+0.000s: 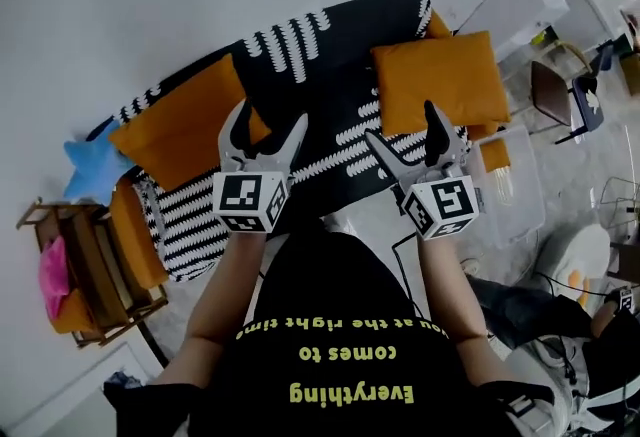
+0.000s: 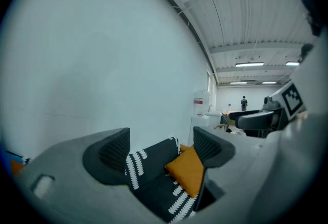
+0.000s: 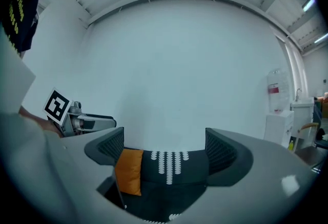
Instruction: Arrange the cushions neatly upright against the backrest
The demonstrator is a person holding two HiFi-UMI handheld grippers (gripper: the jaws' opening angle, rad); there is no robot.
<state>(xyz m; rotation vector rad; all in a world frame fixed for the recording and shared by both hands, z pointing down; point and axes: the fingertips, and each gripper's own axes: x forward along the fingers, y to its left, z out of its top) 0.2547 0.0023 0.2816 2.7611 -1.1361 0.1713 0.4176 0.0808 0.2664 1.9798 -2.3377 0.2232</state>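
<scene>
A sofa (image 1: 330, 65) with a black and white patterned cover holds two orange cushions. The left cushion (image 1: 180, 130) leans at the sofa's left end, and the right cushion (image 1: 440, 80) rests near the right end. My left gripper (image 1: 268, 120) hangs open and empty in front of the sofa, just right of the left cushion. My right gripper (image 1: 402, 125) is open and empty too, below the right cushion. The left gripper view frames the right cushion (image 2: 187, 171) between the open jaws, well beyond them. The right gripper view shows the left cushion (image 3: 128, 170) beside the backrest (image 3: 171, 164).
A blue star-shaped pillow (image 1: 95, 165) and a wooden side shelf (image 1: 85, 270) stand left of the sofa. A clear plastic box (image 1: 515, 180) and a chair (image 1: 560, 95) sit to its right. A water dispenser (image 3: 277, 95) stands by the wall.
</scene>
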